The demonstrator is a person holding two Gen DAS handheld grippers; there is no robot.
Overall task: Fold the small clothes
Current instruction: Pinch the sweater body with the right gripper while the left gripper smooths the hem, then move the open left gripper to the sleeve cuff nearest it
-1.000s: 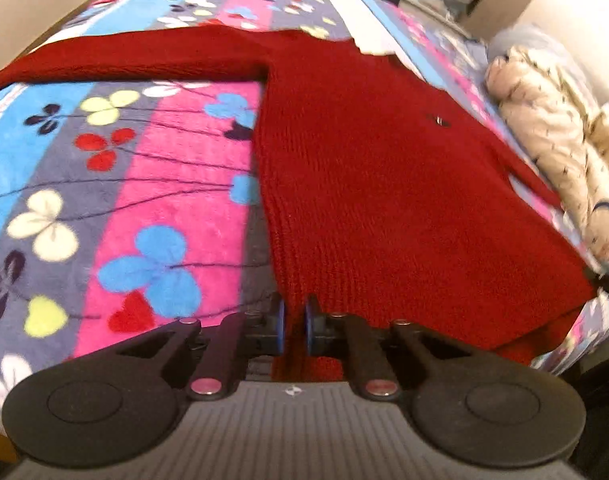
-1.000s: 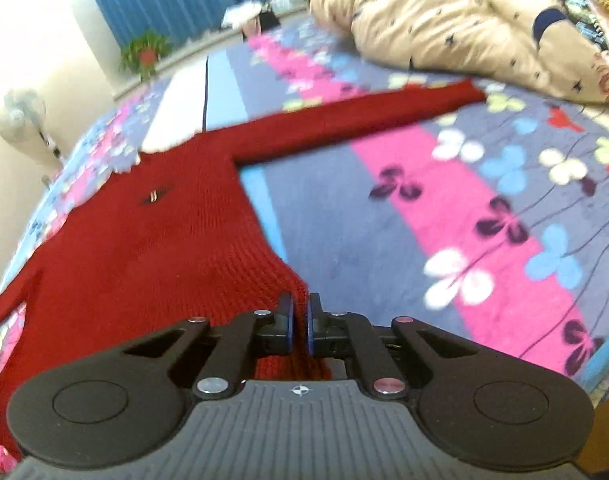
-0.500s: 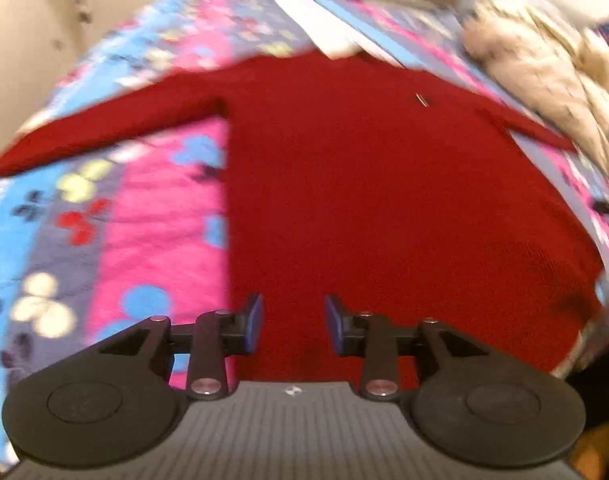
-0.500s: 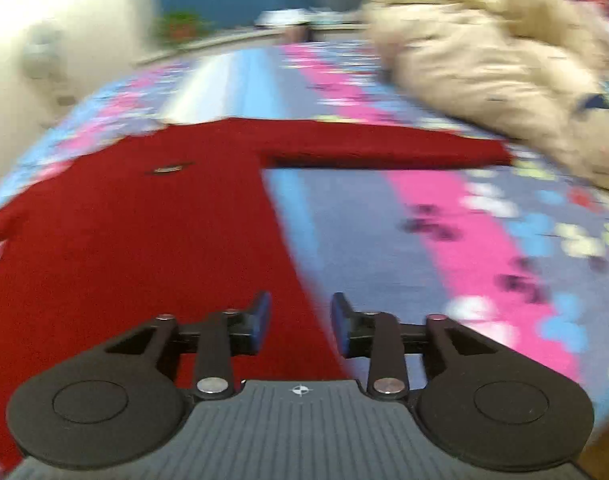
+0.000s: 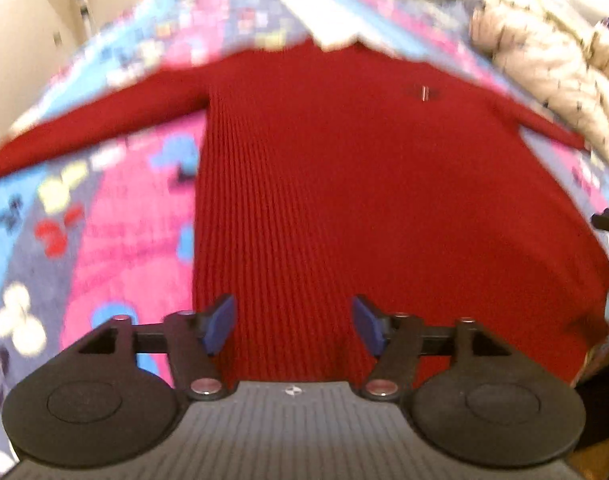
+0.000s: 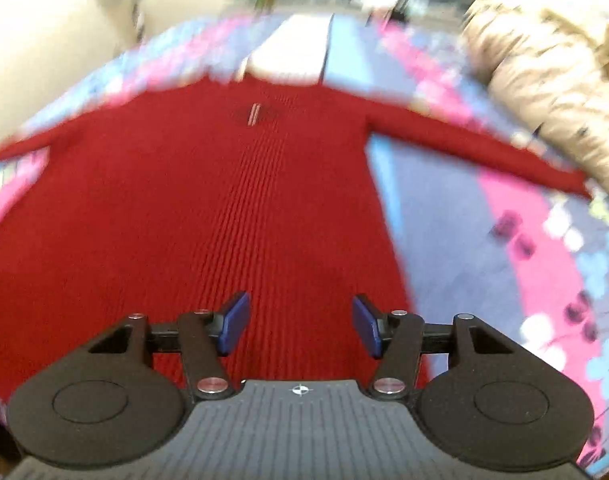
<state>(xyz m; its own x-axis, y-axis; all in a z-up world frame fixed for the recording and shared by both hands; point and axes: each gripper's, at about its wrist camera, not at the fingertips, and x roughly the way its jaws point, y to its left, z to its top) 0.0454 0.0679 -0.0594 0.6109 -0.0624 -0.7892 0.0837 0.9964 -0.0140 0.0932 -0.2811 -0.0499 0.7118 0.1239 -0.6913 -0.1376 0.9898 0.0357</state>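
A red knitted sweater (image 5: 344, 184) lies flat on the flowered bedspread, sleeves spread out to both sides, hem toward me. My left gripper (image 5: 292, 326) hovers over the hem near the sweater's left side edge; its jaws are opening and the blue pads (image 5: 220, 322) press on nothing. In the right wrist view the same sweater (image 6: 208, 208) fills the middle. My right gripper (image 6: 300, 326) hangs over the hem near the right side edge, jaws opening, nothing gripped between the pads. A small dark label (image 6: 254, 113) sits on the chest.
The bedspread (image 5: 104, 240) has pink, blue and grey stripes with flower prints. A beige padded jacket (image 5: 552, 64) is heaped at the right, close to the right sleeve's cuff (image 6: 560, 174). A wall runs along the left side of the bed.
Both grippers were shut on the sweater's lower corners and have let go, their jaws spreading wide. Both views swung toward the sweater's middle, so its body now sits straight ahead.
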